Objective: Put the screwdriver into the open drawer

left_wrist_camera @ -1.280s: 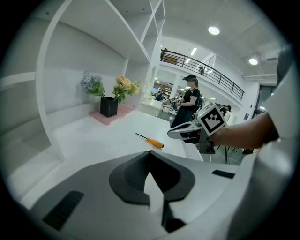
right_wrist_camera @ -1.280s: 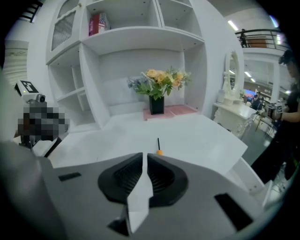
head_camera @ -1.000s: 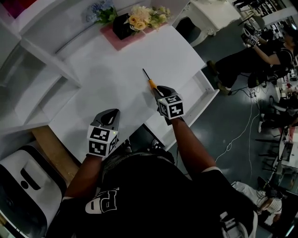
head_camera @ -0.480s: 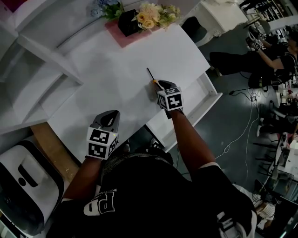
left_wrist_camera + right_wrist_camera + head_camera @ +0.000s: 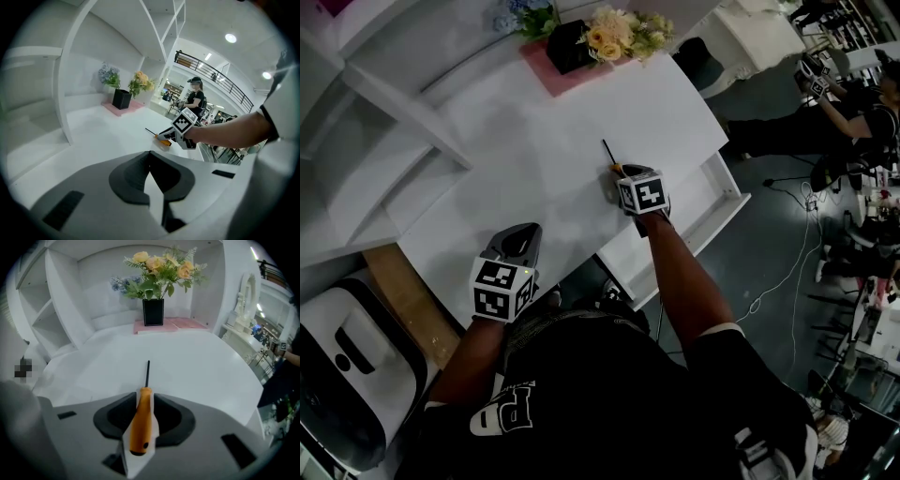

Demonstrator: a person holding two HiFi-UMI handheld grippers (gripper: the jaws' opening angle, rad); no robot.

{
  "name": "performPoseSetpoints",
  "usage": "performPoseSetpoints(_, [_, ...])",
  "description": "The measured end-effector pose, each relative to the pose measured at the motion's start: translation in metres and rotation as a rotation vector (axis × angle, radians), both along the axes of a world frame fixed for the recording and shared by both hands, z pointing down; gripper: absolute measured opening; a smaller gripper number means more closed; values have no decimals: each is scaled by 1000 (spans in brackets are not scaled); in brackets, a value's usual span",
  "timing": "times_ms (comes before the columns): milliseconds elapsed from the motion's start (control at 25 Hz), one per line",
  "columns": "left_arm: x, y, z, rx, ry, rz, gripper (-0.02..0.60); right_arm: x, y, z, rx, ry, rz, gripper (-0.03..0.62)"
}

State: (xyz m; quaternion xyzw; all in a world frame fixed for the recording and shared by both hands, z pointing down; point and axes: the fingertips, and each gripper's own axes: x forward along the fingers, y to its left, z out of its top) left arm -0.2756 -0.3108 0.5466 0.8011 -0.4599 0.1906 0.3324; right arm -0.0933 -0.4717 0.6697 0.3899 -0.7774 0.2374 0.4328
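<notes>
An orange-handled screwdriver (image 5: 608, 155) lies on the white desk (image 5: 534, 131), its thin dark shaft pointing toward the flowers. My right gripper (image 5: 620, 177) is lowered over the handle. In the right gripper view the handle (image 5: 140, 423) lies in the gap of the right gripper (image 5: 144, 397), with white desk showing on both sides; the jaws are opening. The open white drawer (image 5: 727, 208) juts out under the desk edge, right of that hand. My left gripper (image 5: 517, 240) hovers near the desk's front edge, shut and empty (image 5: 150, 157). From there I see the screwdriver (image 5: 163, 139).
A black vase of flowers (image 5: 609, 37) on a pink mat stands at the desk's back. White shelves (image 5: 384, 122) rise at the left. A white appliance (image 5: 337, 366) sits on the floor at lower left. People (image 5: 853, 103) work at the far right.
My right gripper has come down and forward over the screwdriver's handle, hiding most of it in the head view. The left gripper has stayed in place.
</notes>
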Motion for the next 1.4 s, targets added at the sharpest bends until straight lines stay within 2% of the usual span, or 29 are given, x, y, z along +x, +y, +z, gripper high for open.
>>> performPoseSetpoints(400, [-3, 5, 1, -3, 4, -16, 11, -7, 3, 9, -49, 27, -7, 126])
performPoseSetpoints(720, [-8, 14, -4, 5, -5, -24, 11, -1, 4, 4, -57, -9, 68, 109])
performPoseSetpoints(1080, [-4, 21, -12, 26, -4, 0, 11, 14, 21, -12, -52, -83, 139, 104])
performPoseSetpoints(1400, [19, 22, -17, 58, 11, 59, 11, 28, 41, -29, -69, -223, 244, 103])
